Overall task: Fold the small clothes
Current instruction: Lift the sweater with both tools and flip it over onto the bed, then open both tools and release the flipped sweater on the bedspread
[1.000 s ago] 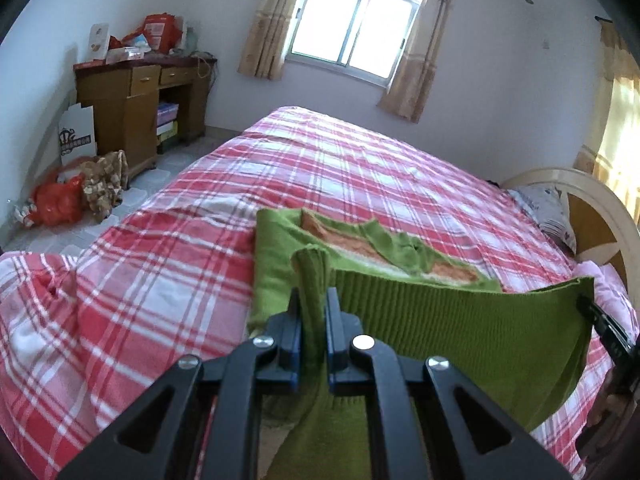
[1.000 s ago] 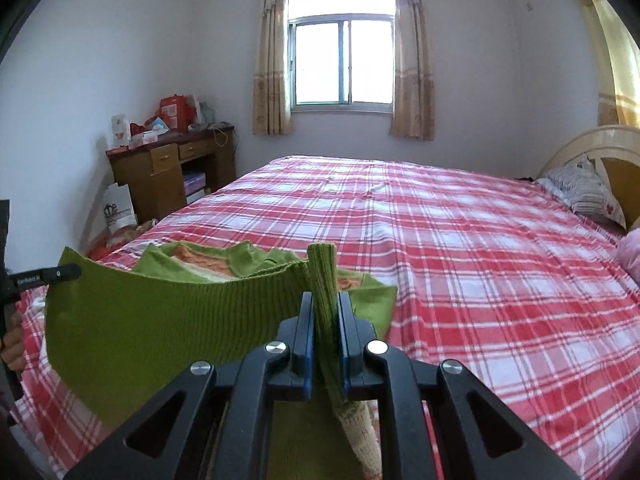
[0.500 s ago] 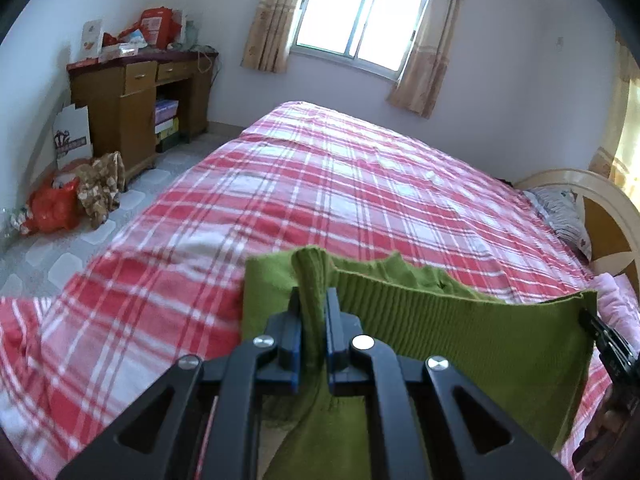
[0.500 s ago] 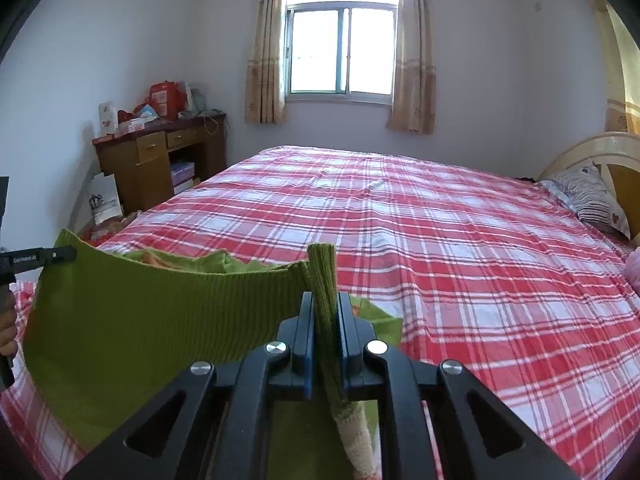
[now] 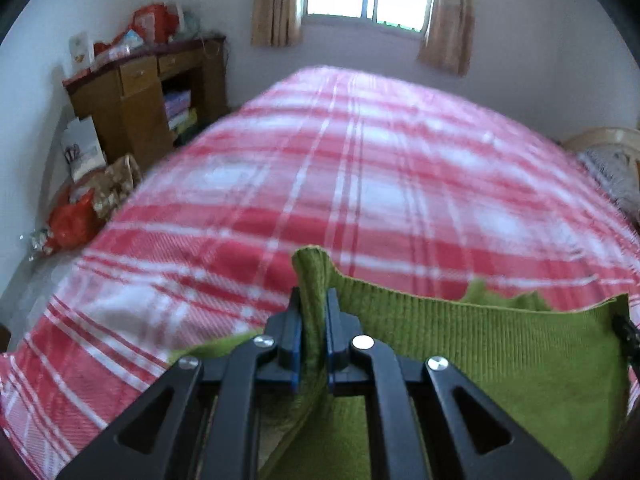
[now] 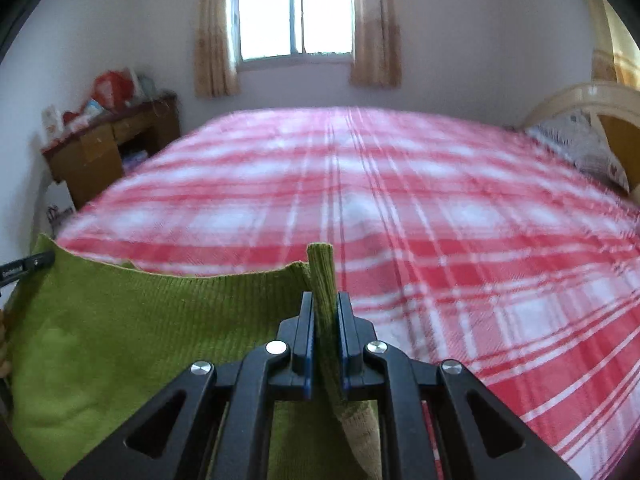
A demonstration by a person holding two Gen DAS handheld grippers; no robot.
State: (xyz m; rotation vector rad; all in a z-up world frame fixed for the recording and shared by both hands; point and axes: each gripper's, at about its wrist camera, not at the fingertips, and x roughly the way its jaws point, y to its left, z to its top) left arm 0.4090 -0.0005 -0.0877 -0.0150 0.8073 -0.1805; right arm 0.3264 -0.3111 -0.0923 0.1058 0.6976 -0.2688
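Green ribbed knit sweater (image 5: 500, 344) stretched taut above near edge of red plaid bed (image 5: 360, 184), left gripper (image 5: 314, 316) and right gripper (image 6: 325, 316) each pinching a corner. Risk: uneven lowering, crooked fold.

Ribbed green knit sweater (image 5: 500, 344), soft and matt; woven checked bedspread (image 5: 360, 184) looks coarse; matt black plastic tool (image 5: 314, 332), shiny metal rivets.

Bed (image 6: 400, 200) under red-white plaid cover (image 5: 360, 184); patterned pillow (image 6: 576, 148) by headboard.
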